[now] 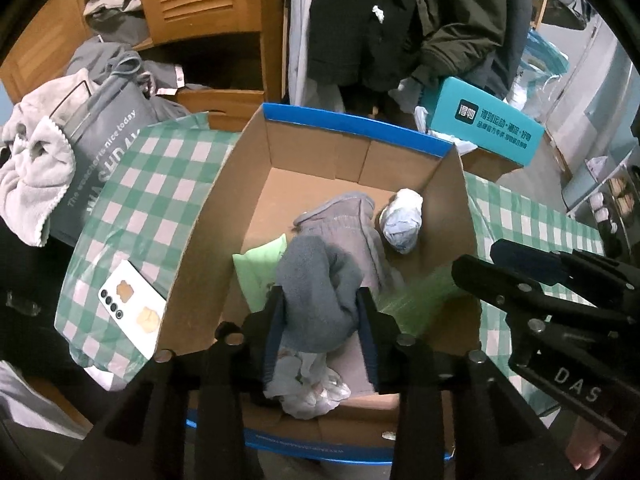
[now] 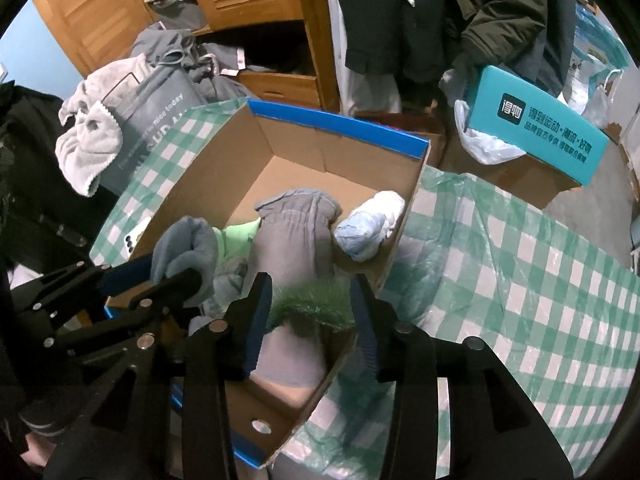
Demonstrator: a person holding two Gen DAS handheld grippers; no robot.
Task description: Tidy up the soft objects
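Fleece, grey and thick-piled: this cloth [image 1: 320, 280] is the item in hand. It sits low inside the cardboard box [image 1: 352, 122], at the near end, on top of a pale crumpled sheet [image 1: 312, 388] and beside a light green piece [image 1: 260, 268].

**Left gripper [image 1: 320, 292].** The jaws stand partly apart, with the fleece filling the whole gap between them. I cannot tell whether the pads press on it or only flank it.

**Right gripper [image 2: 312, 284].** The jaws stand apart over the box's near right wall. A blurred green wisp [image 2: 312, 304] lies between them; I cannot identify it, and I judge that it is not gripped.

**Handling.**
- I expect the fleece to be light, limp and highly compressible. It will not break.
- It will sag and unfold from any single grip point, so a trailing end could catch on the box wall.
- The pile should give good friction against the pads, so slip is unlikely.

**Where to hold.**
- Take the bunched middle, where several layers stack, not a loose edge.
- Close well into the fold so that the layers cannot peel away one by one.

**Neighbours.** A grey pleated garment [image 1: 340, 216] and a rolled light blue bundle [image 1: 402, 220] lie farther in. Both look equally soft. The fleece overlaps the garment in this view, so a lift may drag it.
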